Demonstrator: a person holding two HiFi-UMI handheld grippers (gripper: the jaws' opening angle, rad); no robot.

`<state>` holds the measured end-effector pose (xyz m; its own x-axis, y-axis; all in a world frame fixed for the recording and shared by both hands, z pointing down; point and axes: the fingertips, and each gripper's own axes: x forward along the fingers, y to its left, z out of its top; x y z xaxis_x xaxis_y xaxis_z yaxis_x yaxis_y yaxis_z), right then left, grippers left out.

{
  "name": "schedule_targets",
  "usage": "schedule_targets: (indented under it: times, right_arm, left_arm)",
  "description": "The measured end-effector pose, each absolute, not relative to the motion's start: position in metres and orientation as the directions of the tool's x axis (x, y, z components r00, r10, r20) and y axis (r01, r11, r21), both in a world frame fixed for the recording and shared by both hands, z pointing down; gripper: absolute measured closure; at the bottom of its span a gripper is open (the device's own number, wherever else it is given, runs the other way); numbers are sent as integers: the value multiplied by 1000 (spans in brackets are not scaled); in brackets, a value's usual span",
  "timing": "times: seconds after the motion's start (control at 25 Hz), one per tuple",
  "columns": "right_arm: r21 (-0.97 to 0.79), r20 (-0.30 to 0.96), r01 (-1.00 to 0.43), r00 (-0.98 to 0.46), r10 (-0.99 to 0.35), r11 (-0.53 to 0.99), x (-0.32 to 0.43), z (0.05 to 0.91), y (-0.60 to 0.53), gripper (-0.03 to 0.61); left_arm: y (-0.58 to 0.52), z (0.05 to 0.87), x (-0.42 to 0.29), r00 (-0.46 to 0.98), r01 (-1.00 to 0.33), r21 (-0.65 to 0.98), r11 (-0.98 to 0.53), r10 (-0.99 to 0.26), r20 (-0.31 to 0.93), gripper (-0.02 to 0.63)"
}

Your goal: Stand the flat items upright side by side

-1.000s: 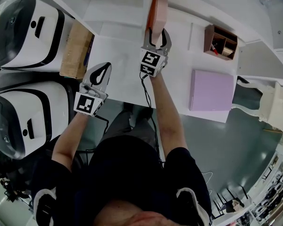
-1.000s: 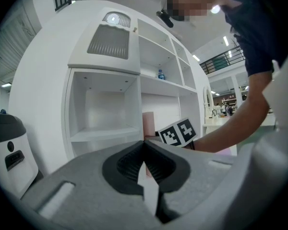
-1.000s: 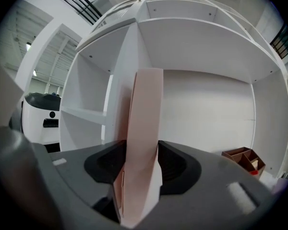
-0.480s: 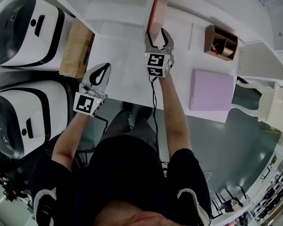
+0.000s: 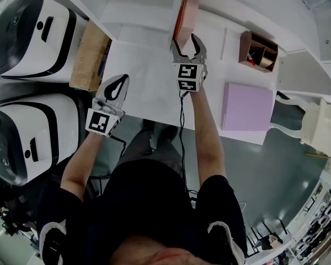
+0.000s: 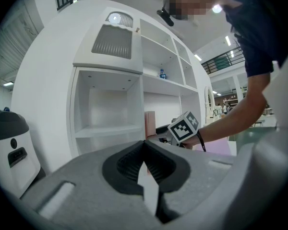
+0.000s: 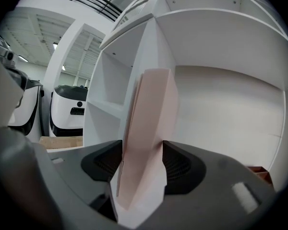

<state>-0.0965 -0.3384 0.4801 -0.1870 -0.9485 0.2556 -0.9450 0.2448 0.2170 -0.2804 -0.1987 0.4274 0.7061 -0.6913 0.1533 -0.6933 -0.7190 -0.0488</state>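
A pinkish-brown book (image 5: 186,7) stands upright on its edge in the white shelf bay at the back of the desk. My right gripper (image 5: 186,44) sits at the book's near end, its jaws opening wider than the book. In the right gripper view the book (image 7: 151,109) rises between the jaws of the right gripper (image 7: 141,164), with the pads spread to either side. A purple flat item (image 5: 247,106) lies flat on the desk to the right. My left gripper (image 5: 118,83) hovers shut and empty near the desk's left front. The left gripper view shows its jaws closed (image 6: 145,163).
A cardboard box (image 5: 89,57) lies at the desk's left edge. A small wooden organizer (image 5: 257,49) stands at the back right. Two white and black machines (image 5: 27,37) stand to the left. A cream chair (image 5: 320,127) is at the right.
My right gripper's jaws have spread apart and it has shifted slightly right and back from the book, which stays standing. The left gripper has not moved.
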Motion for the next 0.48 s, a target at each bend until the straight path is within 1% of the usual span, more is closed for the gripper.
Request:
schedule_targets:
  times: [0.48]
  right_arm:
    - [208, 229, -950, -182, -956, 231, -91, 471, -333, 308]
  left_arm:
    - [-197, 426, -278, 711, -690, -46, -723, -688, 147, 611]
